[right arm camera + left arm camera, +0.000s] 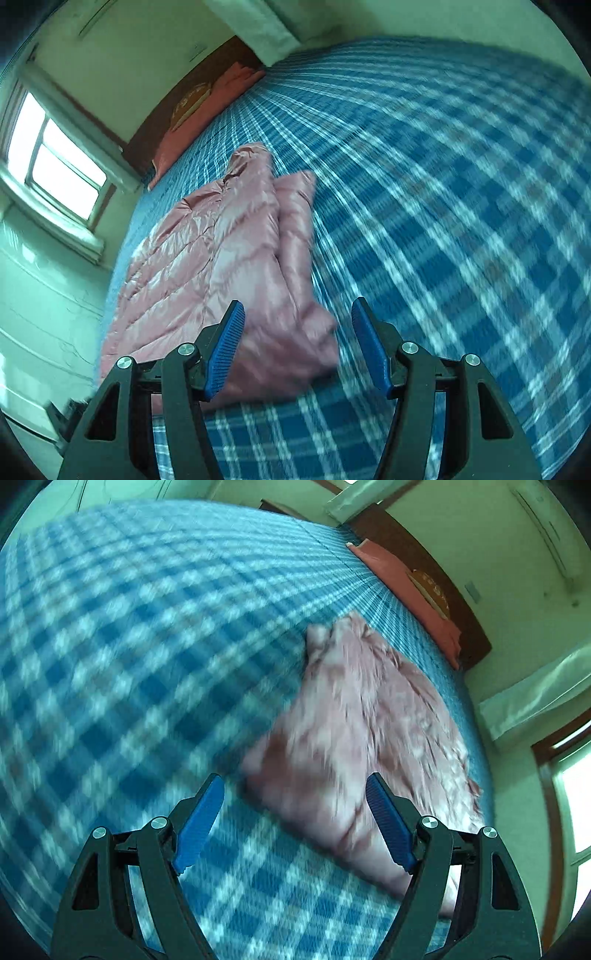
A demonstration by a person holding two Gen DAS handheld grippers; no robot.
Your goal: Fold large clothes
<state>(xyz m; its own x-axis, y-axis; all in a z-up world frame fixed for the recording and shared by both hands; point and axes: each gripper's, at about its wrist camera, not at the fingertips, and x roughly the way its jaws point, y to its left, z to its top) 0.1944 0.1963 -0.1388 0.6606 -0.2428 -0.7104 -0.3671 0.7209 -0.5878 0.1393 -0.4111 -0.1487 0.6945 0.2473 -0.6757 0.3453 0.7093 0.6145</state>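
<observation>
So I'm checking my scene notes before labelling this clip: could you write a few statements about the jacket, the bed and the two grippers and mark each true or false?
1. The pink puffer jacket lies on a blue plaid bedspread. True.
2. The left gripper is clamped on the jacket. False: it is open and its blue pads hold nothing.
3. The right gripper is open, with nothing held. True.
4. The jacket is spread flat with both sleeves out. False: it lies bunched, one sleeve folded alongside the body.
5. A red pillow lies by the wooden headboard. True.
</observation>
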